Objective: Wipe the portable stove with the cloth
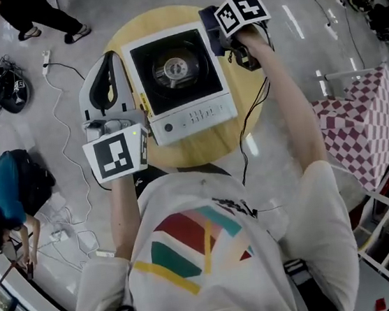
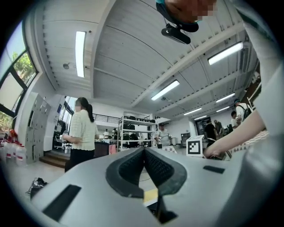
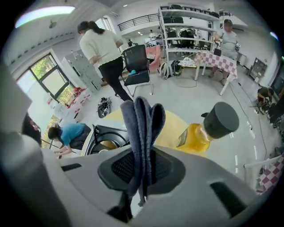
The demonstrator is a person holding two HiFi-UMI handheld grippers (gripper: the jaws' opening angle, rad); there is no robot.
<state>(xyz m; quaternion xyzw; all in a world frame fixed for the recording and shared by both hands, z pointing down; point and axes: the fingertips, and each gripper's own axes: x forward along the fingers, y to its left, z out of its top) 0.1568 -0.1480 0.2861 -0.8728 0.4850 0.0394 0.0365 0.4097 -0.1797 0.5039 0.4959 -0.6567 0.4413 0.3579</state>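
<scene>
The white portable stove (image 1: 188, 113) with a black top and round burner sits on the round yellow table (image 1: 248, 134). My right gripper (image 1: 217, 41) is at the stove's far right corner, shut on a dark blue-grey cloth (image 3: 141, 128) that stands folded up between its jaws. In the right gripper view the stove (image 3: 103, 138) lies just left of the cloth. My left gripper (image 1: 107, 60) is beside the stove's left edge. Its ribbed pads (image 2: 133, 166) meet with nothing between them, and the left gripper (image 2: 144, 153) is tilted up toward the room.
A bottle of yellow liquid with a black cap (image 3: 208, 128) stands on the table right of the cloth. A person in blue (image 1: 5, 192) crouches on the floor at left among white cables (image 1: 65, 132). A checkered-cloth table (image 1: 363, 123) is at right.
</scene>
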